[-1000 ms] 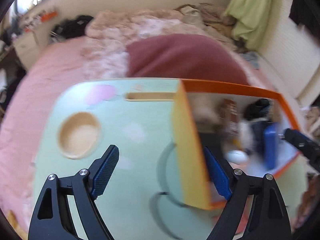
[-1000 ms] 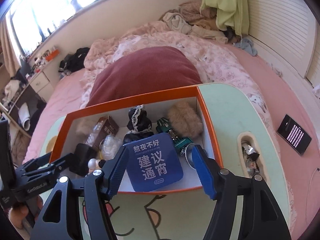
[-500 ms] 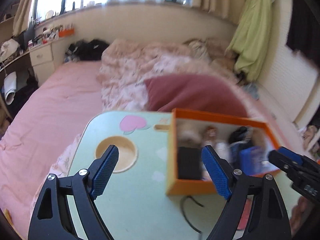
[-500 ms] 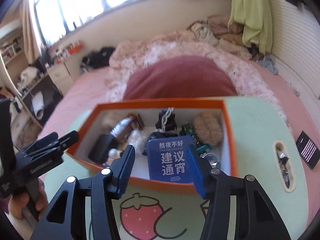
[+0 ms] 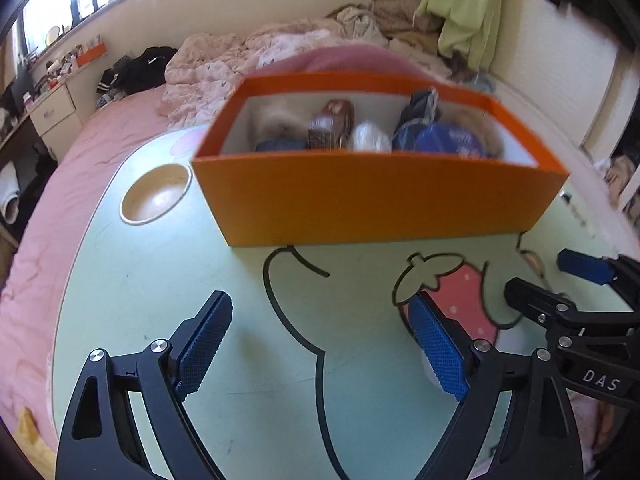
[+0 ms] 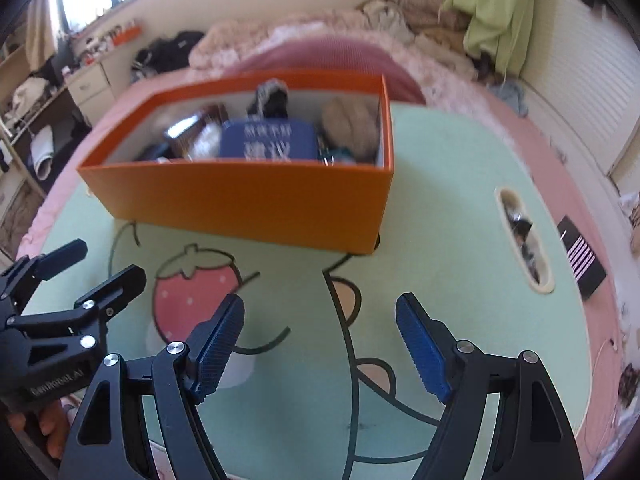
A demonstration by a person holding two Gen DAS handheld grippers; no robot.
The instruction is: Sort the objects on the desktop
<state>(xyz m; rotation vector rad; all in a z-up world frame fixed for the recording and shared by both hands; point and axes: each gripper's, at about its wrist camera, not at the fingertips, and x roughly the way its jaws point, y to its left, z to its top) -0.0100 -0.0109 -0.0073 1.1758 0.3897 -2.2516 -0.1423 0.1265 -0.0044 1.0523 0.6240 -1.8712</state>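
Note:
An orange box (image 5: 380, 200) stands on the green cartoon-print table (image 5: 160, 280). Inside lie a blue tin with white writing (image 6: 268, 142), a beige fluffy ball (image 6: 352, 124), a black lace-trimmed doll (image 6: 272, 98), a brown packet (image 5: 332, 124) and a white bundle (image 5: 370, 140). My left gripper (image 5: 318, 314) hovers over the table in front of the box, its jaws opening with nothing between them. My right gripper (image 6: 320, 308) hangs beside it on the right, over the strawberry print, also opening and holding nothing. Each gripper shows in the other's view: the left gripper (image 6: 108, 262) and the right gripper (image 5: 538, 272).
A round cup recess (image 5: 156, 194) sits left of the box. A slot (image 6: 524, 236) with wrappers runs along the table's right side. A black phone (image 6: 582, 256) lies on the pink bed beyond it. A red pillow (image 6: 320, 56) rises behind the box. A hand (image 6: 44, 428) holds the left gripper.
Both grippers have drawn back from the box to the table in front of it. The right jaws, which flanked the blue tin, have widened; the tin stays in the box.

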